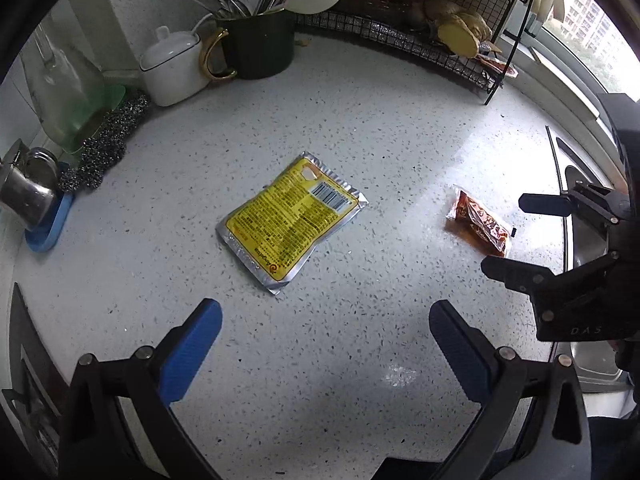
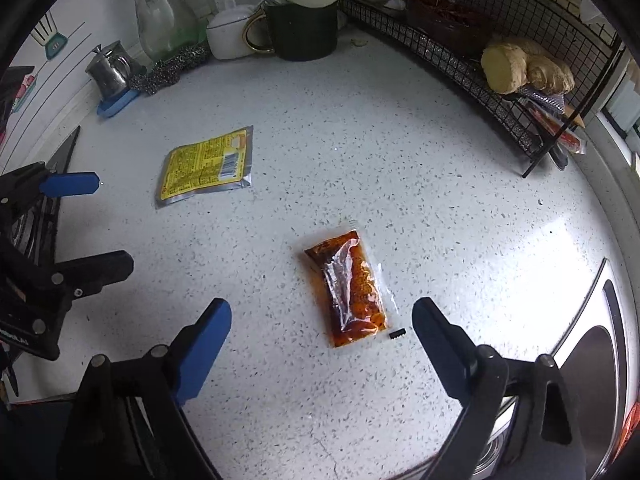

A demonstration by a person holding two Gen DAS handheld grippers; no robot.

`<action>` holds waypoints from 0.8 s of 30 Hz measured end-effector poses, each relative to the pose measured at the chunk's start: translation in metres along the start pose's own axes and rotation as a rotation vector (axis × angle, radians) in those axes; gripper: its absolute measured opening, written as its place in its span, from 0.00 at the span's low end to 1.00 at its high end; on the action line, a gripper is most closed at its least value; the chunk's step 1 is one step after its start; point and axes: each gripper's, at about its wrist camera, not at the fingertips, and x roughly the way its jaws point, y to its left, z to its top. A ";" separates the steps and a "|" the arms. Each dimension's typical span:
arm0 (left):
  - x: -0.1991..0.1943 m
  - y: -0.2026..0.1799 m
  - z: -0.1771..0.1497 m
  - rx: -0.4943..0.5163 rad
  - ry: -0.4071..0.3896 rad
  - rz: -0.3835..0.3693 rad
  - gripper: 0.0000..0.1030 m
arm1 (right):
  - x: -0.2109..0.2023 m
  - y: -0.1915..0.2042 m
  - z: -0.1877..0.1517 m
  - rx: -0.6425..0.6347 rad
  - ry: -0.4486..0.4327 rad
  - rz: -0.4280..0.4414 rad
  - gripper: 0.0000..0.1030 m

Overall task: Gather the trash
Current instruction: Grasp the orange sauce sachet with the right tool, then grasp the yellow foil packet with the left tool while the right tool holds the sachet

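Note:
A yellow and silver foil packet (image 1: 290,216) lies flat on the speckled white counter, just ahead of my left gripper (image 1: 325,316), which is open and empty. It also shows in the right wrist view (image 2: 206,166). A clear sachet of red-orange sauce (image 2: 350,286) lies just ahead of my right gripper (image 2: 322,314), which is open and empty above the counter. The sachet shows at the right of the left wrist view (image 1: 478,226), between the right gripper's black fingers (image 1: 516,272). A tiny black scrap (image 2: 397,334) lies beside the sachet.
At the back stand a dark mug of utensils (image 1: 260,46), a white lidded pot (image 1: 174,66), steel scourers (image 1: 104,144), a metal jug (image 1: 26,190) on a blue holder. A black wire rack (image 2: 500,80) holds ginger (image 2: 524,66). A steel sink (image 2: 592,364) lies at right.

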 end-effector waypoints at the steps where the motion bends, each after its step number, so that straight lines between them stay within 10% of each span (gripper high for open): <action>1: 0.002 0.000 0.001 -0.001 0.004 0.000 1.00 | 0.003 -0.002 0.002 -0.010 0.007 -0.001 0.77; 14: 0.000 0.008 0.003 0.016 -0.001 -0.006 1.00 | 0.015 -0.002 -0.002 -0.061 0.053 0.011 0.13; 24: 0.000 0.015 0.024 0.087 -0.010 -0.049 1.00 | -0.020 0.006 -0.021 -0.019 -0.035 -0.022 0.03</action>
